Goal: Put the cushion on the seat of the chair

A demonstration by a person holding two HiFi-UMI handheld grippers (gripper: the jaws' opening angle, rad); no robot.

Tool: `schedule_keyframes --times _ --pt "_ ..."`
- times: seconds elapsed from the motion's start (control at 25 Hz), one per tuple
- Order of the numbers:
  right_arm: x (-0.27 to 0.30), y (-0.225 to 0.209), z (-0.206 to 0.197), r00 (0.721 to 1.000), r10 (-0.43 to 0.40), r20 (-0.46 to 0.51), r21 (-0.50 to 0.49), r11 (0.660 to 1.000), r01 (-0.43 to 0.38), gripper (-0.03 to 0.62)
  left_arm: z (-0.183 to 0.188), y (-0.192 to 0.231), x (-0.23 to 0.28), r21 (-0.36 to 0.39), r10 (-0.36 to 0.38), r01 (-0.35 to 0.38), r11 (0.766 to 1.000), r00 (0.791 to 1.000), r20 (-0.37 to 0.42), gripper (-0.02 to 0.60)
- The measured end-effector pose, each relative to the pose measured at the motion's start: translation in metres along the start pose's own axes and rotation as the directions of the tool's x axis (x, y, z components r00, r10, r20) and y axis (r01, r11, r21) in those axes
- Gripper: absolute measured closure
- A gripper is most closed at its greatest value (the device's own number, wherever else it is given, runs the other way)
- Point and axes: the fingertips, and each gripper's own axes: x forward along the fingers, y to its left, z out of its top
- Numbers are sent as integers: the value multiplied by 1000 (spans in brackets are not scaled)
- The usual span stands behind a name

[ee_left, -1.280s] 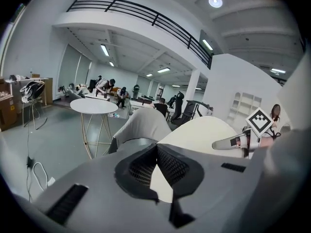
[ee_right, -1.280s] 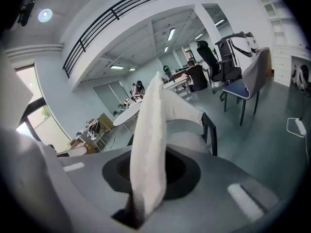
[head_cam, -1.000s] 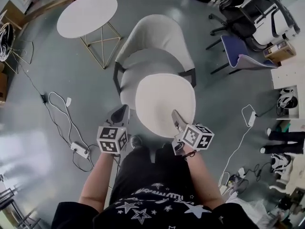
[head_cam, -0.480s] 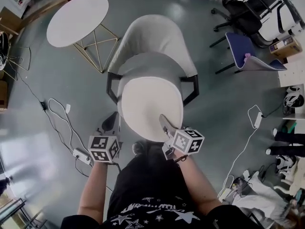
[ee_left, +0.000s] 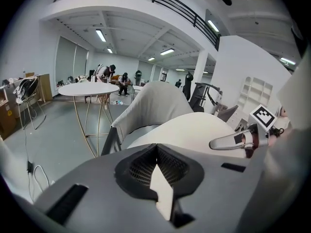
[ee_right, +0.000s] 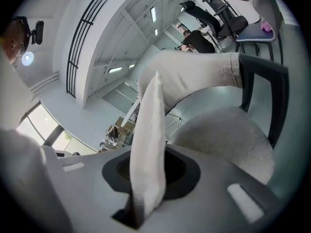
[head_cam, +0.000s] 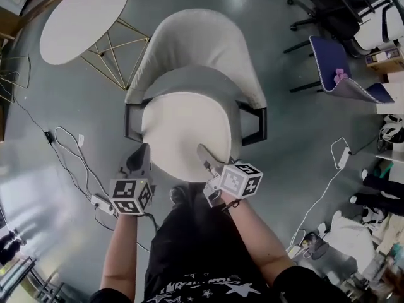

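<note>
**Cushion [head_cam: 185, 133] over the seat [head_cam: 189, 81] of the chair [head_cam: 196, 40], pinched at its near rim.**
Held only along that near rim, the far side may sag, catch the seat first and fold under, or the cushion may land off-centre toward the near side. The left gripper [head_cam: 144, 150] and right gripper [head_cam: 202, 149] each have their jaws nearly together, clamped on the cushion's thin edge.

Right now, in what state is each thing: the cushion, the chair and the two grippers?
cushion: held over the seat by its near edge, in both grippers.
chair: upright, rear of seat uncovered.
left gripper: shut on cushion.
right gripper: shut on cushion.
</note>
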Motion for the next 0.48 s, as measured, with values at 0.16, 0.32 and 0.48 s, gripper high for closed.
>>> schedule_keyframes --times 0.16,0.32,0.48 --pt "21 -27 -2 1000 -17 -26 15 1000 17 534 -10 5 29 1 4 -4 1000 1000 -25 572" --pt "25 -57 -1 997 -62 -50 15 998 63 534 -25 9 53 -16 8 -9 1000 998 -67 572" --pt "28 -85 -2 993 -100 -68 27 994 102 533 -38 10 72 -31 10 -14 999 994 -106 572"
